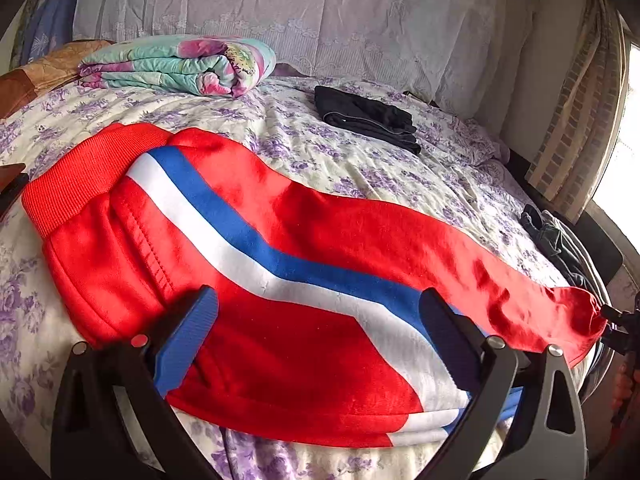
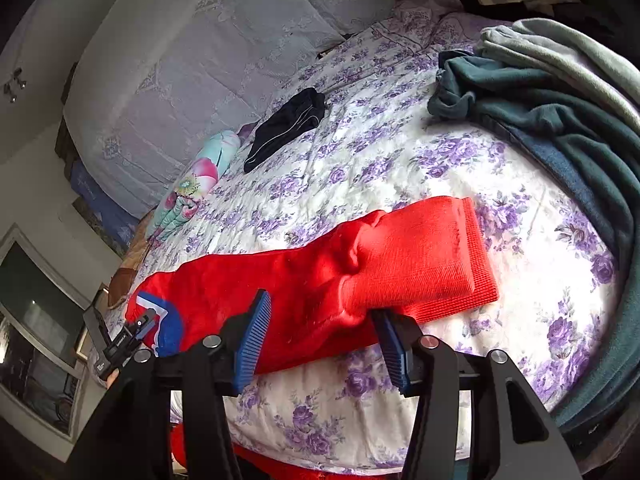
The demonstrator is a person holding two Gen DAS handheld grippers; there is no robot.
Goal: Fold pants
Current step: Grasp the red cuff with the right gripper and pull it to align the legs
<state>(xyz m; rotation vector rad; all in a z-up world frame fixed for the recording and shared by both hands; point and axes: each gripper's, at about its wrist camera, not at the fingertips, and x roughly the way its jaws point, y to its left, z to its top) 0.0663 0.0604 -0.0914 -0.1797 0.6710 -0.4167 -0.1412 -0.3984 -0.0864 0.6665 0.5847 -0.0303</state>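
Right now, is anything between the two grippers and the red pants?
Nothing visible. The left gripper hangs open over the red pants near the waist; the right gripper is open at the leg cuff.

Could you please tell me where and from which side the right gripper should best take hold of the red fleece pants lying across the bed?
Probably at the ribbed ankle cuff of the red fleece pants with the blue and white stripe. The cuff lies flat with its near edge just ahead of the open right gripper, so come in low from the near bed edge, sliding one finger beneath. The left gripper hovers open over the hip end.
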